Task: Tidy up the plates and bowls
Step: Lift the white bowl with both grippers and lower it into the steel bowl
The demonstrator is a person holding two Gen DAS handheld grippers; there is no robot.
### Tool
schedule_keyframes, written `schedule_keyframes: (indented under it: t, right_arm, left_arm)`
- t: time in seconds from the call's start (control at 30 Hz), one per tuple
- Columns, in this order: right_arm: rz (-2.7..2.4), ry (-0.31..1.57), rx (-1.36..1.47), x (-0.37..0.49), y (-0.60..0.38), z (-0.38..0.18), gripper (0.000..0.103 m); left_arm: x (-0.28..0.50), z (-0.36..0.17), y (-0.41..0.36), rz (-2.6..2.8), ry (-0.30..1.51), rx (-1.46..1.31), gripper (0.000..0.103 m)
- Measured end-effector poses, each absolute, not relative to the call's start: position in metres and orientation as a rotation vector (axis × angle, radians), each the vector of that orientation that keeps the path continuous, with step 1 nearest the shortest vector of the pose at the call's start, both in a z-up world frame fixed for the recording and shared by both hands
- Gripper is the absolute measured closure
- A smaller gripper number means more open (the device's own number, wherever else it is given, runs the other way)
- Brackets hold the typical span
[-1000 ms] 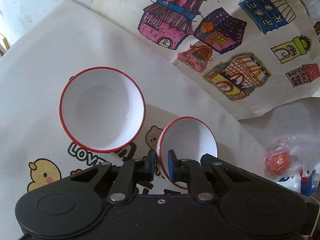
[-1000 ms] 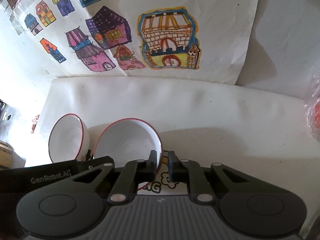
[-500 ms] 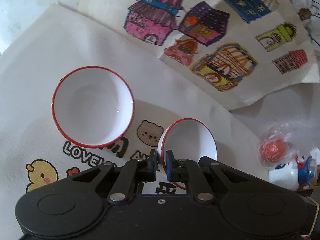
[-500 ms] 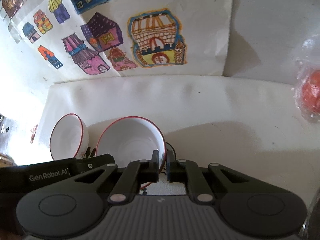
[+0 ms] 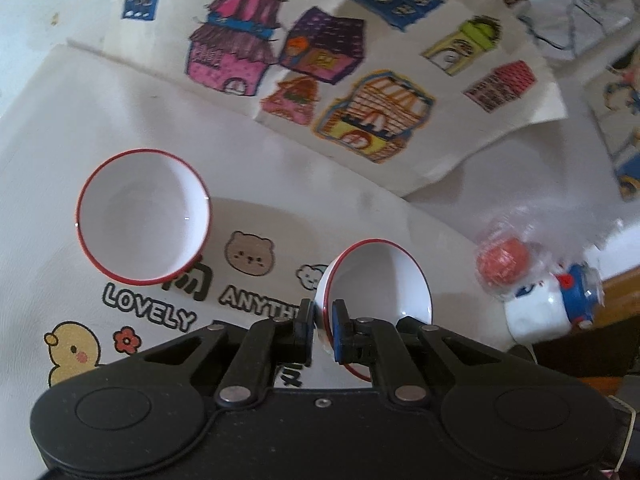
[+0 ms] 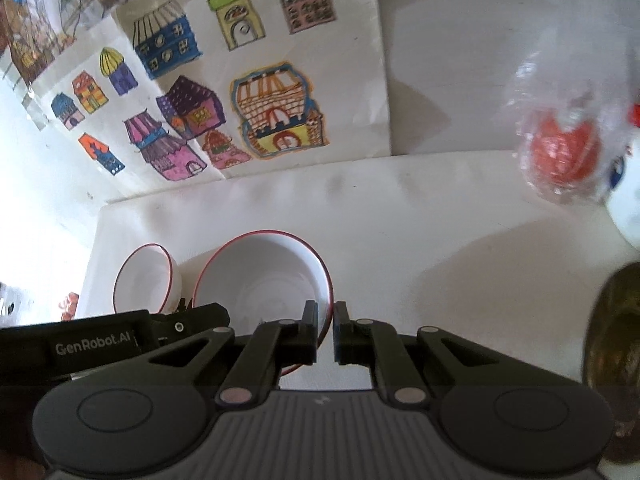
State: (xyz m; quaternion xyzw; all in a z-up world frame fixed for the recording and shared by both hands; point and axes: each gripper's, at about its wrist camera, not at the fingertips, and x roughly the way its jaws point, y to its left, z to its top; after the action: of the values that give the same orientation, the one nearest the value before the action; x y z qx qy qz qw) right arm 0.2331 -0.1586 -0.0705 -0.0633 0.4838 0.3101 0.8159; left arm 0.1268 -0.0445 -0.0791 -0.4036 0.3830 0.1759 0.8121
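two red-rimmed white bowls are noted, not yet nested; no plates are in view, so stacking is judged still to be done. the smaller bowl [image 5: 376,280], lower centre of the left wrist frame, is tilted, its rim pinched by the left gripper [image 5: 322,328], jaws nearly closed on the wall. the larger bowl [image 6: 262,280], centre of the right wrist frame, has its rim clamped between the narrowly spaced jaws of the right gripper [image 6: 326,330]. the printed mat [image 5: 120,100] lies beneath, the house drawing [image 5: 360,60] along the top, a wrapped red ball [image 5: 504,260] at right.
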Motion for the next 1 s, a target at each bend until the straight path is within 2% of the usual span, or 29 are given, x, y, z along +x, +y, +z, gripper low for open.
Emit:
schedule_keyframes:
  t: [0.47,1.0]
  right_arm:
    - [0.538,1.003,-0.027,0.190,-0.212,-0.052,0.094]
    - [0.419,1.037,0.034,0.149,-0.255,-0.053,0.092]
  left_arm:
    - [0.120,-0.057,-0.073,0.171,0.861,-0.748,0.093]
    - [0.112,-0.055,-0.104,-0.003,0.948,-0.647,0.093]
